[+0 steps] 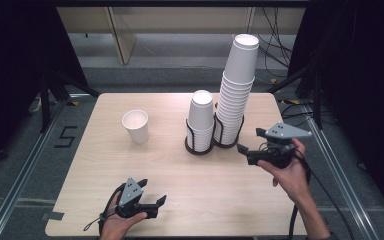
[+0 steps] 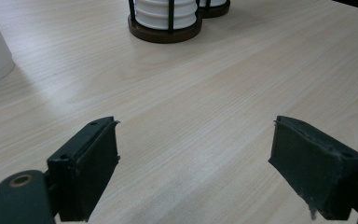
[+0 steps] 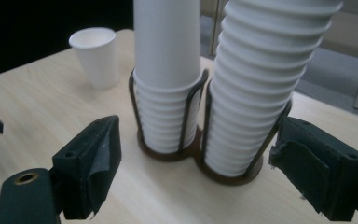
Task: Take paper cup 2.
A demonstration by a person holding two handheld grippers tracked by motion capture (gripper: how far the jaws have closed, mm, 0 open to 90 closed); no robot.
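— What are you seeing over there?

— I'm looking down on the table [image 1: 180,170]. I'm holding the right gripper [image 1: 252,145] above the right side of the table, just beside the two stacks of paper cups, and its jaws are standing released with nothing between them.

— Where are the cups sitting?

— The tall stack [image 1: 236,95] is sitting in a dark wire holder [image 1: 228,131] at the back right of the table, and the short stack [image 1: 200,120] is sitting in a second holder touching the first on its left. A single cup [image 1: 135,126] is standing upright by itself, well apart to the left of them.

— And your other hand?

— I'm keeping the left gripper [image 1: 152,202] low at the near edge, left of the middle. Its jaws are standing apart over bare wood, gripping nothing.

— What is the right one facing?

— Its camera is looking straight at both stacks, the tall one [image 3: 256,88] nearer its right jaw.
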